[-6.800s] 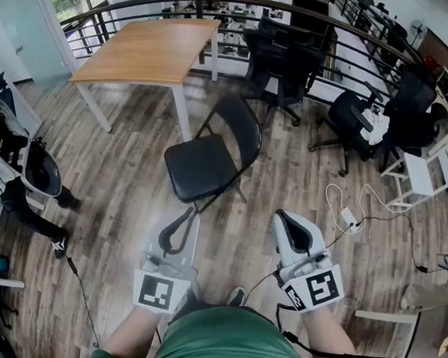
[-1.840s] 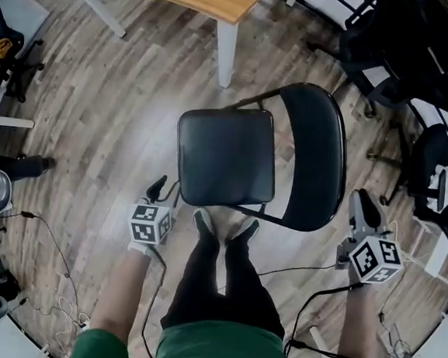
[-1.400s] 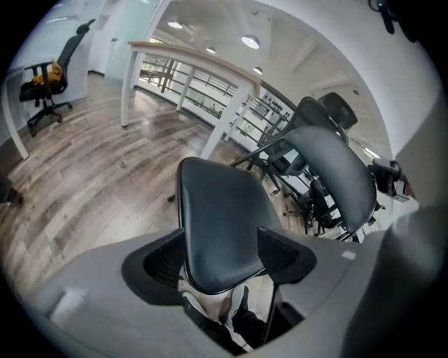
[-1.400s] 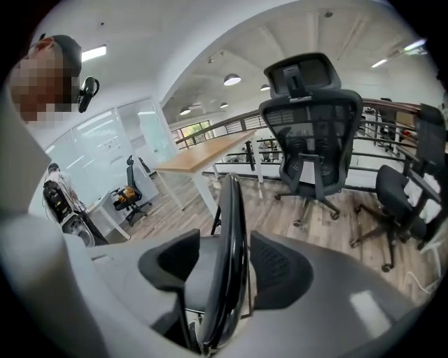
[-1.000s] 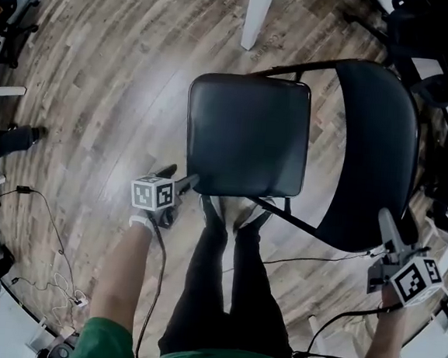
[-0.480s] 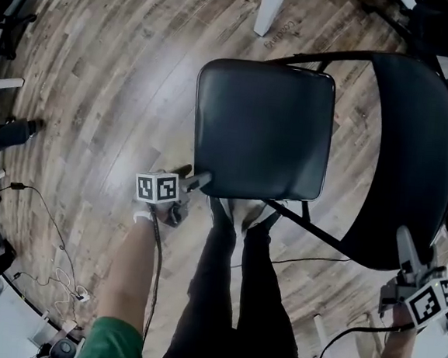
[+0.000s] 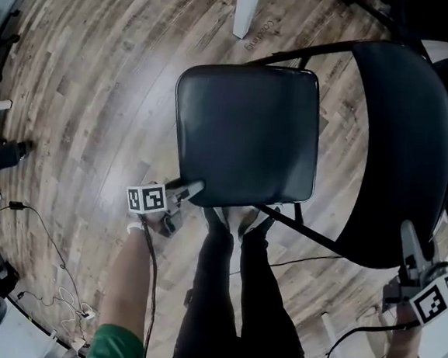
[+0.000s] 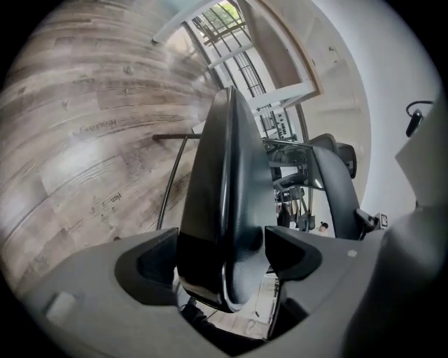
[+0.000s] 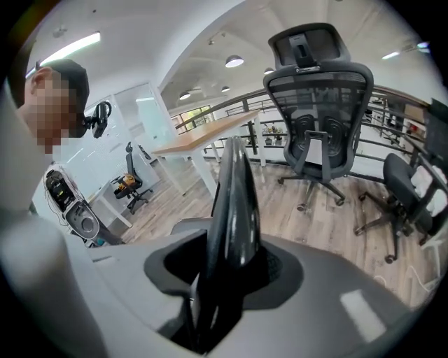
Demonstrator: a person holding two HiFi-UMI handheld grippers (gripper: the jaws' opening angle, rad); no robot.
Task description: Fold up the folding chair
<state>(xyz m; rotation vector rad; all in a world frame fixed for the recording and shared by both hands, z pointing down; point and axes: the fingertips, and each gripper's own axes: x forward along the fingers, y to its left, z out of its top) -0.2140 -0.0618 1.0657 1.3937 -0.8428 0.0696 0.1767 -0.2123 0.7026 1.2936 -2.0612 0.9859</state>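
The black folding chair stands open on the wood floor, its seat (image 7: 244, 129) in the middle of the head view and its backrest (image 7: 402, 143) to the right. My left gripper (image 7: 192, 189) is at the seat's near left corner. The seat's edge (image 8: 224, 196) fills the gap between its wide jaws, which are still spreading. My right gripper (image 7: 408, 236) is at the backrest's near rim. Its jaws are closing, with the thin backrest (image 9: 234, 203) upright between the pads and touching both.
My legs and shoes (image 7: 236, 222) stand just in front of the seat. A white table leg (image 7: 247, 9) rises beyond the chair. Cables (image 7: 41, 224) trail on the floor at the left. A mesh office chair (image 9: 318, 105) and a wooden table (image 9: 203, 140) stand behind.
I have walked up to the chair. The left gripper dropped and slid onto the seat's near left corner. The right gripper settled on the backrest's near rim.
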